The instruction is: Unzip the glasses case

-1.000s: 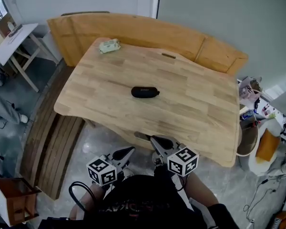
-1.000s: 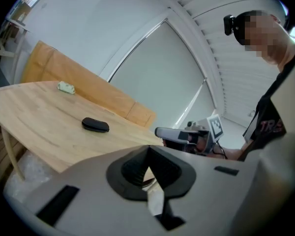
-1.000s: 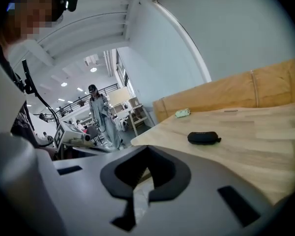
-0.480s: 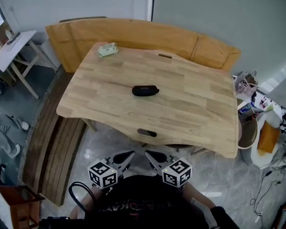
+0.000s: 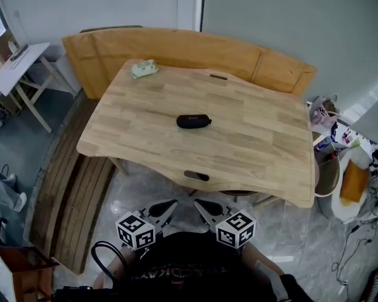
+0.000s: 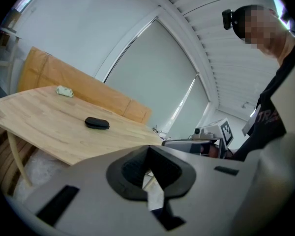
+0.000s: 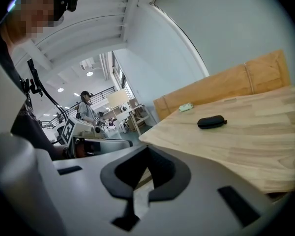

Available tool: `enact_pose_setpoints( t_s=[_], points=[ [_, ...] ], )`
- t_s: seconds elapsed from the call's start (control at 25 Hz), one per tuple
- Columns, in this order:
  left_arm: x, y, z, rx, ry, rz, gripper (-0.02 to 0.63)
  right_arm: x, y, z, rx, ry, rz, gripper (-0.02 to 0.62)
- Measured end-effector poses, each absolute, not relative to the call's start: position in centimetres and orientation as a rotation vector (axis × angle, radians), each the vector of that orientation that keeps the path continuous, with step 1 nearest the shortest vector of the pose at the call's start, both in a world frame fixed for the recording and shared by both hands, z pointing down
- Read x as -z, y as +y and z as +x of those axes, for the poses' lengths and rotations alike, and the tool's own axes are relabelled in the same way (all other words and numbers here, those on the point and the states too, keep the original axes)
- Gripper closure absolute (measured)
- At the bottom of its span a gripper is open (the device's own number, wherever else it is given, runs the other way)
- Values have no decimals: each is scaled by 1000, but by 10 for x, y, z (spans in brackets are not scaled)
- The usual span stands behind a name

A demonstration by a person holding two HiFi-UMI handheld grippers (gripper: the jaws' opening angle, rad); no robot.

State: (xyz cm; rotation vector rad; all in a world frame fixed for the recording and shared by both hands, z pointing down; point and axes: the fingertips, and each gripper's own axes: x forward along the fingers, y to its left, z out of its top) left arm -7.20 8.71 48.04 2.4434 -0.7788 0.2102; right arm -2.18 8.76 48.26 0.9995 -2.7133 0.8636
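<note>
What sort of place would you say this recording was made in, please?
Probably an open office or workshop: a wooden table with a bench by the wall, and a white desk nearby.

The glasses case, near the middle of the tabletop, is coloured plain matt black. The tabletop is seen in light honey wood, patterned with narrow joined strips. A packet at the far left corner is coloured pale green. The bench along the far edge is covered in orange-tan. The left tongs and right tongs are finished in grey with black pads, and their cubes are patterned with black squares on white. The floor is marbled grey.
</note>
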Motion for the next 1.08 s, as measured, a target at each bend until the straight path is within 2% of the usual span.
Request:
enact_pose_setpoints(
  t_s=[1.08],
  points=[
    [-481,87,-78,-186,-784,2428,595,-483,88,-38,-814,-2693,919,580]
  ],
)
